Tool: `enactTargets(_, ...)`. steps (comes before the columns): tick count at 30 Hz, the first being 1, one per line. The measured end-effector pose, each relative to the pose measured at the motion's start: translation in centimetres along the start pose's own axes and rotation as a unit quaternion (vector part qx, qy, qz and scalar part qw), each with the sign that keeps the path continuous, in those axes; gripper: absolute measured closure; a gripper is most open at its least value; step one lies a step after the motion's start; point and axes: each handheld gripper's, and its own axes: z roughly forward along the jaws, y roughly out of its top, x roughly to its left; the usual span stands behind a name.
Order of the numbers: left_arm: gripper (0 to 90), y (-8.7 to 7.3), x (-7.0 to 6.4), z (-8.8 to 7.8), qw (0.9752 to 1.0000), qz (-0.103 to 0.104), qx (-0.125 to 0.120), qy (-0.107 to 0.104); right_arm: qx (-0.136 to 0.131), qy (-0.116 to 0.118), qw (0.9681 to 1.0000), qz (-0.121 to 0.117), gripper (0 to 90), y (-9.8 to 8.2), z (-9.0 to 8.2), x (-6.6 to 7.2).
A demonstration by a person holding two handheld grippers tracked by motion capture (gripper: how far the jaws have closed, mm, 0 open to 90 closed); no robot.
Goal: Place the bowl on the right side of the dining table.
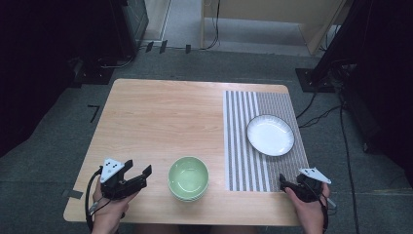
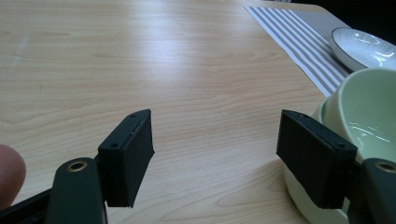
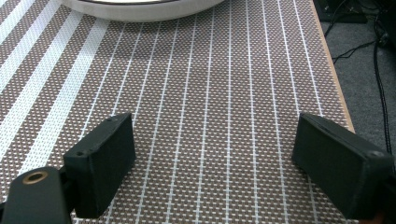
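Observation:
A pale green bowl [image 1: 188, 178], which looks like two nested ones, stands near the table's front edge; in the left gripper view the bowl [image 2: 369, 121] sits just beyond the right-hand jaw. My left gripper [image 1: 139, 168] [image 2: 217, 135] hovers left of it, open, with only bare wood between the jaws. A white plate [image 1: 270, 135] with a dark rim rests on the striped placemat [image 1: 238, 141] at the right. My right gripper [image 1: 287, 181] [image 3: 215, 135] stands open over the placemat's [image 3: 210, 93] near corner, short of the plate [image 3: 140, 9].
The wooden table [image 1: 146, 112] has bare wood across its left and middle. The placemat's edge runs close to the table's right edge, with cables on the grey floor [image 1: 321, 117] beyond. Dark equipment stands at both sides.

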Motion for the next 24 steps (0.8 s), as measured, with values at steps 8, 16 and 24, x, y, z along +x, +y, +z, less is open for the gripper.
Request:
enactTargets(8,31.9,0.6,-2.5,-0.1,0.9998,0.008,-0.01,-0.016,0.0,-0.001,1.0,0.002,12.6,0.0,0.0,0.0)
enactTargets(16,33.9,0.8,-5.1,0.9,0.9991,0.023,-0.004,-0.034,0.0,-0.001,1.0,0.002,12.7,0.0,0.0,0.0)
enactTargets(24,39.6,0.7,-6.8,2.8,0.9989,0.031,0.016,-0.03,-0.007,-0.011,0.9998,0.018,19.9,-0.1,-0.2,0.0)
